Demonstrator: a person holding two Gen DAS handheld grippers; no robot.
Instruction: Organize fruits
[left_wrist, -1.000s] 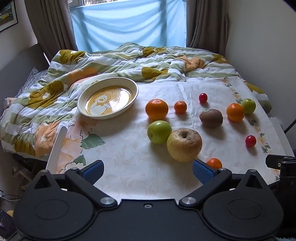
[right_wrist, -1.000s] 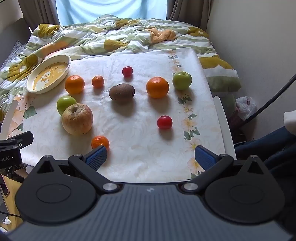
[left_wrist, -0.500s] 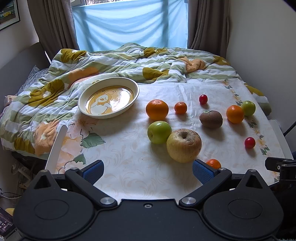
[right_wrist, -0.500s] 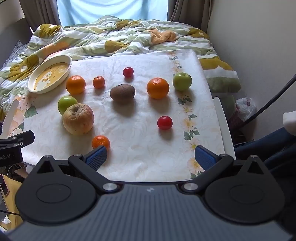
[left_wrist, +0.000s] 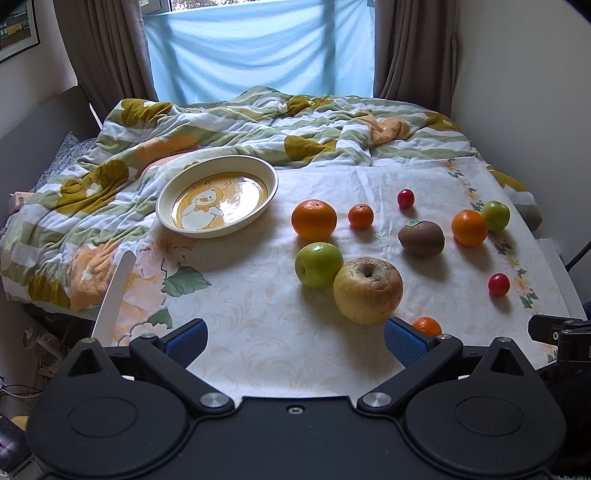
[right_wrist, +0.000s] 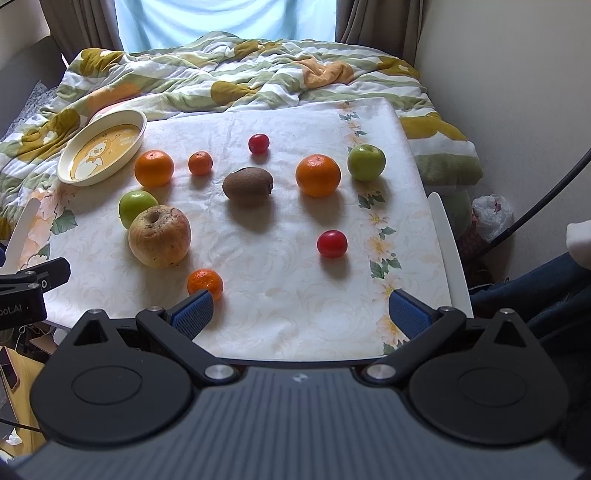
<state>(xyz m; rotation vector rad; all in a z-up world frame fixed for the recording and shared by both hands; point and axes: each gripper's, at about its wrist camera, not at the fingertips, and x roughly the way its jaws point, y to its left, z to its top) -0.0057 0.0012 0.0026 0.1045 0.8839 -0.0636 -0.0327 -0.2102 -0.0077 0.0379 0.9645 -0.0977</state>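
Several fruits lie on a floral cloth over a small table (left_wrist: 258, 306). A large yellow apple (left_wrist: 367, 290) (right_wrist: 159, 236) touches a green apple (left_wrist: 318, 264) (right_wrist: 136, 207). Behind them sit an orange (left_wrist: 314, 219) (right_wrist: 154, 167), a small mandarin (left_wrist: 360, 215) (right_wrist: 200, 163) and a kiwi (left_wrist: 421, 238) (right_wrist: 248, 185). A yellow-patterned plate (left_wrist: 218, 201) (right_wrist: 103, 152) rests empty at the back left. My left gripper (left_wrist: 295, 341) and right gripper (right_wrist: 301, 314) hover open over the near edge, holding nothing.
Further right lie a second orange (right_wrist: 317, 175), a second green apple (right_wrist: 366, 161), two red cherry tomatoes (right_wrist: 332, 243) (right_wrist: 258, 143) and a near mandarin (right_wrist: 205, 283). A rumpled quilt (left_wrist: 258, 125) lies behind the table; a wall (left_wrist: 524, 92) stands at right.
Both cameras have tilted slightly, so the scene sits a little lower in each view. Fruits and plate have not moved; both grippers stay open.
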